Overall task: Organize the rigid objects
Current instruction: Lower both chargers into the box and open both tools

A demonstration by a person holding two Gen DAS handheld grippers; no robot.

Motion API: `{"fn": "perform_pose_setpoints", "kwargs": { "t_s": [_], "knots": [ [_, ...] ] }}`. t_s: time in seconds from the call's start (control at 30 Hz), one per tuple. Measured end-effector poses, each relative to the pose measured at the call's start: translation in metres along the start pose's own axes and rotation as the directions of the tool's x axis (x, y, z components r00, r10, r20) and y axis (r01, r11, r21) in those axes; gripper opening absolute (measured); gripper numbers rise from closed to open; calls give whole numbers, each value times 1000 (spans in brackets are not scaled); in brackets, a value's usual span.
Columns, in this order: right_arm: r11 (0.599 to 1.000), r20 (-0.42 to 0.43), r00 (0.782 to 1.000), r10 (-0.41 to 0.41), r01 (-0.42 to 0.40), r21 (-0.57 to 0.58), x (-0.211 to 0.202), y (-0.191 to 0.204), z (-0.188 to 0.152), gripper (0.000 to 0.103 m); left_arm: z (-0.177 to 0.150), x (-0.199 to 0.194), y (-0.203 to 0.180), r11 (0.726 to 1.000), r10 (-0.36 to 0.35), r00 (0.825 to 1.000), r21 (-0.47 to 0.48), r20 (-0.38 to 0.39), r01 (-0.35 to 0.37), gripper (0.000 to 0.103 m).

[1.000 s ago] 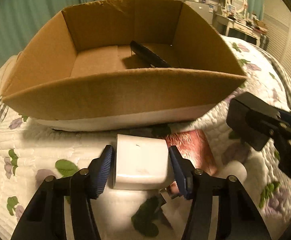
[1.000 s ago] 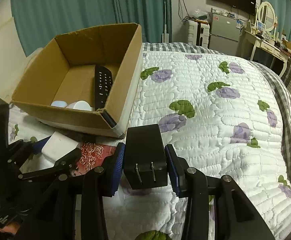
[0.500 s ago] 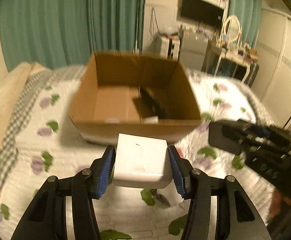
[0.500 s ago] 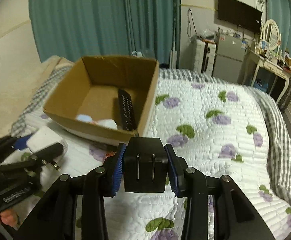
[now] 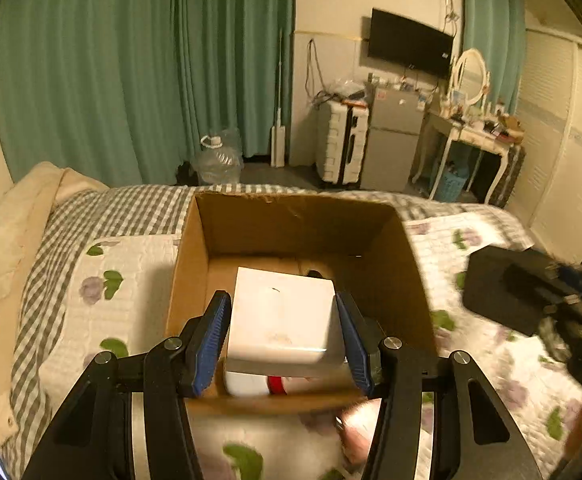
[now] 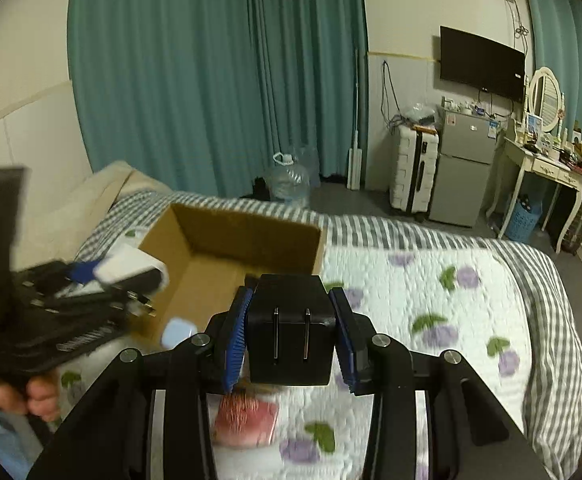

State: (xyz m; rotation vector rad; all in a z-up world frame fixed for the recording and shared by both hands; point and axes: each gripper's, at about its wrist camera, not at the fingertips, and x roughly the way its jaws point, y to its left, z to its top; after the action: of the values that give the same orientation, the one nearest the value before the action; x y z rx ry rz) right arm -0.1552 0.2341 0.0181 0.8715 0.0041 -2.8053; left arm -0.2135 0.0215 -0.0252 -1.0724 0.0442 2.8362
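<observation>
Left gripper: we have the jaws clamped on the white charger, held in the air over the open cardboard box. Left wrist view looks straight down into the box: a white round item with a red one beside it sits at the box's near wall, something dark at the far end, mostly hidden behind the charger.

Right gripper: jaws clamped on the black charger, two prongs facing the camera, held above the quilt to the right of the box.

Only the right wrist view shows a pale blue-white item at the box's near corner, and a red patterned object on the quilt in front of the box, blurred. It also shows the white charger from the side, over the box's left rim.

Left wrist view shows the black charger only as a blurred dark block right of the box.
</observation>
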Motion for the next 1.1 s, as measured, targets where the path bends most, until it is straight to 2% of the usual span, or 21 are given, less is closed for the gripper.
{"fn": "perform_pose_setpoints", "kwargs": {
  "t_s": [0.1,0.27,0.37,0.4,0.5,0.7,0.97,1.1],
  "knots": [
    [1000,-4,1000,14,-14,-1,19,1,3,38,-2,27,1,999,29,999,23,-31,-28,54],
    [999,-42,998,39,-38,5,51,2,-6,38,-16,55,5,999,29,998,33,-54,-27,55],
    [999,-51,997,54,-54,8,60,3,-10,38,-16,51,4,998,36,999,49,-9,-35,59],
    [998,-54,997,58,-58,6,61,4,-11,38,-15,49,5,998,38,999,48,-8,-37,62],
    [998,-55,997,58,-58,5,61,6,-8,38,-10,37,9,1000,14,1000,23,-9,-14,63],
    [996,-56,995,85,-85,1,68,18,2,38,-7,-5,18,1000,22,997,18,68,-23,67],
    [984,-158,973,165,-174,-45,128,70,10,38,-15,-14,51,998,66,993,-18,98,-65,68],
    [984,-204,964,171,-179,-24,159,86,7,38,-18,-8,69,996,73,993,-49,95,-68,68]
  ]
}}
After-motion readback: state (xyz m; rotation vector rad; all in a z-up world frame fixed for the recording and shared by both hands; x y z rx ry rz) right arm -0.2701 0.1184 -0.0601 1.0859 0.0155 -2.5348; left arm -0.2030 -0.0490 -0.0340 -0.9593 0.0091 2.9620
